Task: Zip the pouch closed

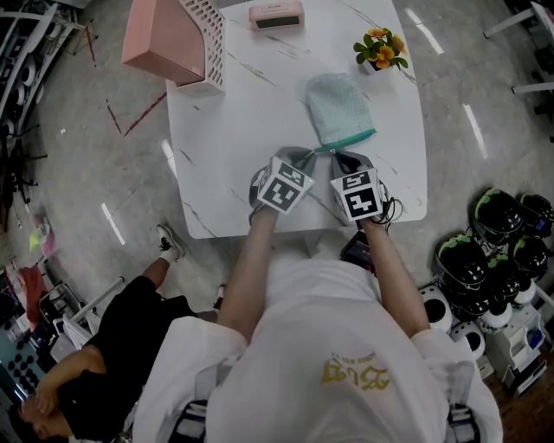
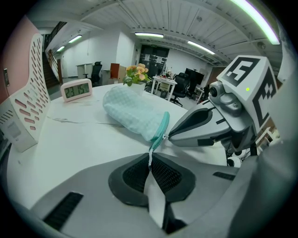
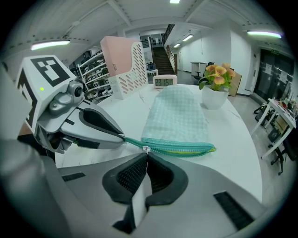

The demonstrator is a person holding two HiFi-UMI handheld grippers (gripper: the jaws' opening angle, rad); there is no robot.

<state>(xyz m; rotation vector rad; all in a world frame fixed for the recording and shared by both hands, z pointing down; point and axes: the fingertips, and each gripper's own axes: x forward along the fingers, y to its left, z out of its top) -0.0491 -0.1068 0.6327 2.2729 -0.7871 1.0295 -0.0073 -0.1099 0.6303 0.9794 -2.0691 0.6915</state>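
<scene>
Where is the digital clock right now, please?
Head view: the digital clock stands at the far edge of the table, between the pink file rack and the flower pot.

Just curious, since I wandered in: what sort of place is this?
Probably an open-plan office or lab workspace. Office chairs stand in the background, storage shelves line one side, and a digital clock sits on the white table.
</scene>
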